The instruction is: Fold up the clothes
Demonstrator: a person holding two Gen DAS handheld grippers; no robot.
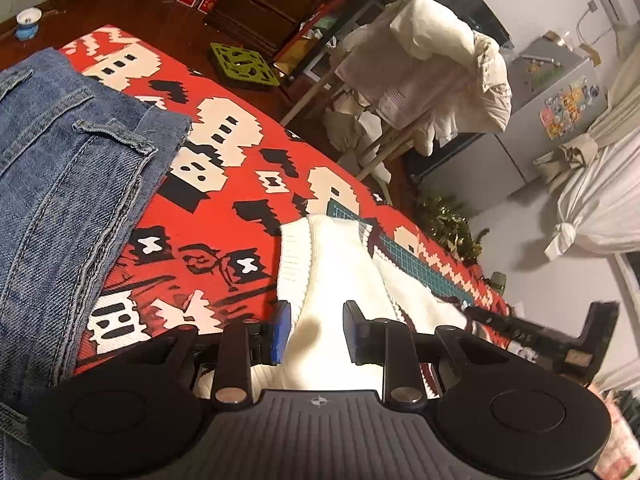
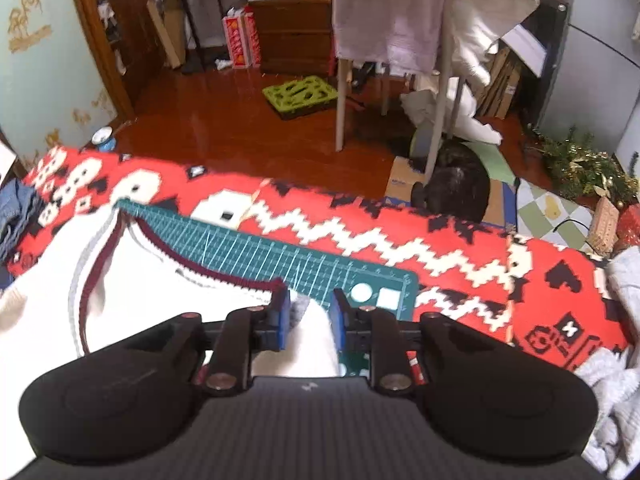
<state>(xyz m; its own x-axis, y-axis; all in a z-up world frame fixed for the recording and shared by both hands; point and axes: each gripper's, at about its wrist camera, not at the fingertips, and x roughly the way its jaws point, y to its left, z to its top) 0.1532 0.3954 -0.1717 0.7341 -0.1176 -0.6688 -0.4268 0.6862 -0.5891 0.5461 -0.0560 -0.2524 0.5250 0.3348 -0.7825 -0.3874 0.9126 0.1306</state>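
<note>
The left gripper (image 1: 316, 330) is pinching a fold of the cream knitted sweater with dark red trim (image 1: 332, 264), its jaws narrowed on the fabric. The right gripper (image 2: 309, 320) is gripping another bunch of it likewise. The sweater is lying on the red patterned tabletop cover (image 2: 460, 240) (partly over a green cutting mat (image 2: 280, 256)), with blue denim jeans (image 1: 60, 168) at the left.

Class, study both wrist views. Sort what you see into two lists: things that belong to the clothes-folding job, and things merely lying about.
Belongs to the job:
- white sweater, with fabric between both grippers' fingers
- left gripper
- right gripper
- denim jacket
- red patterned blanket

Just lying about:
- green cutting mat
- green tray on the floor
- blue-and-white bowl
- tinsel greenery
</note>
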